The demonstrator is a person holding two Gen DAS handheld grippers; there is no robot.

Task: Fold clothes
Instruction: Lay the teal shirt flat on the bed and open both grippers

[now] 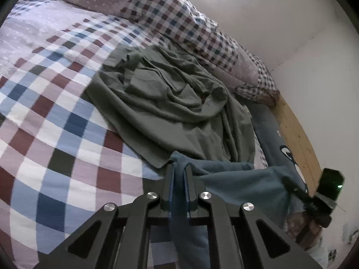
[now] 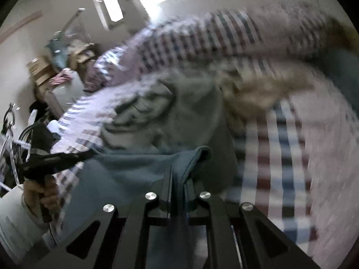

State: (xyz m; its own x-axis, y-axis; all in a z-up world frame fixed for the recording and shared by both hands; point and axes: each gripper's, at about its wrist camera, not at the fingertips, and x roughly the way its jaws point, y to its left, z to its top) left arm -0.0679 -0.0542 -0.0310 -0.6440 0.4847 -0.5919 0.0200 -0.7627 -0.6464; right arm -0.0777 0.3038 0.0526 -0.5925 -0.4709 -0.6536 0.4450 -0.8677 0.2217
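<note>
Pinching a fold of the blue garment (image 1: pixel 235 179) between its two black fingers, the left tool (image 1: pixel 179 168) sits at the lower middle of its own view, clamped tight on the cloth. That cloth stretches from there toward the lower right of the frame, where the right tool (image 1: pixel 289 182) holds its other end, gripped by a hand (image 1: pixel 303 226). Above it, in the frame's centre, a crumpled green garment (image 1: pixel 166 98) lies on the checked bedspread (image 1: pixel 56 116), with a checked pillow (image 1: pixel 179 20) behind and a wooden bed edge (image 1: pixel 296 134) at right. In the blurred right wrist view the right tool (image 2: pixel 179 172) is likewise closed on a bunched edge of the blue garment (image 2: pixel 134 168), and the left tool (image 2: pixel 87 154) shows at the left, clamped on the same cloth. The green garment (image 2: pixel 179 107) lies just beyond.
</note>
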